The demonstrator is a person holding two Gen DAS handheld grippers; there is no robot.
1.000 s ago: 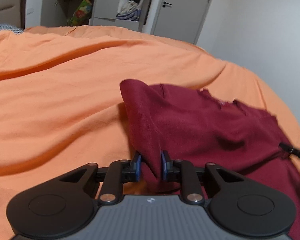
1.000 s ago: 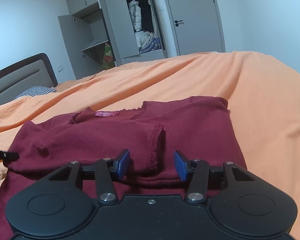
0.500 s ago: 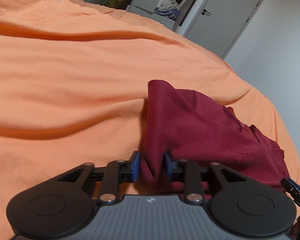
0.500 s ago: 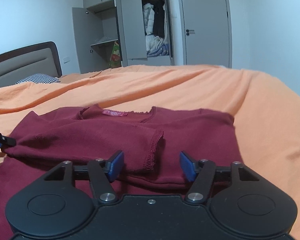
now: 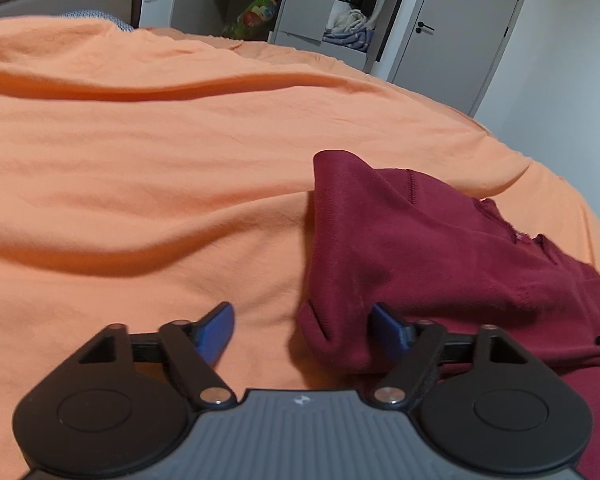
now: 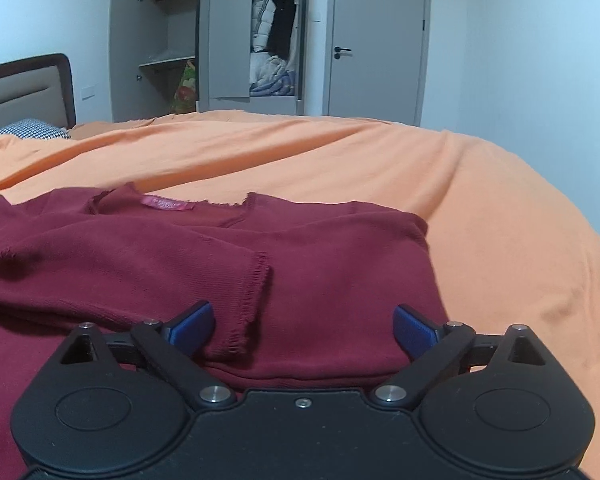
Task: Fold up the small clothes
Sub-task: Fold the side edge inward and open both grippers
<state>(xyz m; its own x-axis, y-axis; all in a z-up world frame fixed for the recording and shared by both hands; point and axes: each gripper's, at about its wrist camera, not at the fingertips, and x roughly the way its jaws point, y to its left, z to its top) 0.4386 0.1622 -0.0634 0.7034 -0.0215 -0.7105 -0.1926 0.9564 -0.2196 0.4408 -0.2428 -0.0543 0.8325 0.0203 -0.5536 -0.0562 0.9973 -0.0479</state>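
Maroon top half-folded on the orange bed.
Both grippers, left gripper and right gripper, spread wide, holding nothing; the loose raised fold may slump open.

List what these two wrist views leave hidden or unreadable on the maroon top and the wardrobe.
- Maroon top, lower part: right wrist view, hidden behind the right hand-held gripper body.
- Pink neck label: right wrist view, print too small to read.
- Top's right side: left wrist view, cut off by the frame edge past the left hand-held gripper.
- Wardrobe contents: both views, too small to identify.
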